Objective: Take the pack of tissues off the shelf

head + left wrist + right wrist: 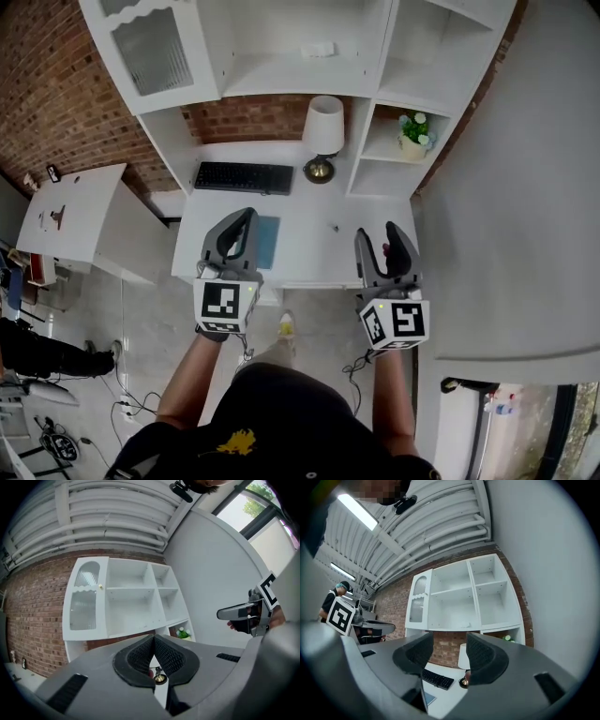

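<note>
Pack of tissues (319,49), a small, flat, pale rectangle, lies on the wide middle board of the white shelf unit (386,47), toward that board's right end and above the lamp (322,127). Both grippers hang well apart from it, low over the front of the smooth white desk (309,225).

The left gripper (246,217) has its black, ribbed pads pressed tip to tip, with nothing held between them. The right gripper (377,232) holds its curved grey jaws wide apart, and the gap between the textured pads is empty.

The lamp has a tapered white shade and a rounded brass base. A flat black keyboard (244,177) lies to its left, and a blue rectangular pad (267,242) sits beside the left gripper. A ribbed glass door (155,47) with scalloped trim closes the unit's left compartment. A small potted plant (413,131) stands in a low right cubby. Rough red brick (56,84) backs everything.
</note>
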{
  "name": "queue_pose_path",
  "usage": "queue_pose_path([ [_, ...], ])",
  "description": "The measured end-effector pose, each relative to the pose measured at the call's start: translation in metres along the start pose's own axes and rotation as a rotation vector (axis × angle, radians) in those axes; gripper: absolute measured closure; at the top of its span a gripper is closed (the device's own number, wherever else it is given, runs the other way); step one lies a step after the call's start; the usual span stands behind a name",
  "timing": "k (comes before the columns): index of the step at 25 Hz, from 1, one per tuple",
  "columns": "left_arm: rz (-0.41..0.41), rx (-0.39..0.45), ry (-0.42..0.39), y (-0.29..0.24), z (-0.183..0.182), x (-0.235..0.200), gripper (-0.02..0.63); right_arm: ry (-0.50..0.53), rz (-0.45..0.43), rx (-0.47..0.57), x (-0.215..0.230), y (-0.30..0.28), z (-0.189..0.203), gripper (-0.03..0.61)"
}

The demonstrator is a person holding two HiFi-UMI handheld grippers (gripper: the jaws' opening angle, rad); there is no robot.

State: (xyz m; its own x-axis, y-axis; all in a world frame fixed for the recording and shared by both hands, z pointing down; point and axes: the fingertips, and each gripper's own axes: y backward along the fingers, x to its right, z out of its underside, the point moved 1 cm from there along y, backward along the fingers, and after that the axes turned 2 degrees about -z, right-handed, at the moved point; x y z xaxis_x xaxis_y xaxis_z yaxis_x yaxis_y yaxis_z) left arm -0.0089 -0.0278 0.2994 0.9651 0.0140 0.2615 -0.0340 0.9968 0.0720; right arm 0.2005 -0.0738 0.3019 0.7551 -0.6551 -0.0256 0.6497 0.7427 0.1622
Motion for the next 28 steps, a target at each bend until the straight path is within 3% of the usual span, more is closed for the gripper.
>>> queue_pose_path([
  [12, 0.005, 0.029, 0.036, -0.103, 0.008, -0.073, 0.595, 0.074, -0.006, 0.016, 0.01, -0.135, -0.026, 0.37],
  [18, -0.037, 0.044, 0.131, -0.128, 0.028, -0.12, 0.595, 0.117, 0.005, -0.014, 0.004, -0.184, -0.024, 0.37],
  [28, 0.044, 0.055, 0.151, -0.177, 0.035, -0.145, 0.595, 0.151, 0.008, -0.03, -0.004, -0.251, -0.026, 0.37],
])
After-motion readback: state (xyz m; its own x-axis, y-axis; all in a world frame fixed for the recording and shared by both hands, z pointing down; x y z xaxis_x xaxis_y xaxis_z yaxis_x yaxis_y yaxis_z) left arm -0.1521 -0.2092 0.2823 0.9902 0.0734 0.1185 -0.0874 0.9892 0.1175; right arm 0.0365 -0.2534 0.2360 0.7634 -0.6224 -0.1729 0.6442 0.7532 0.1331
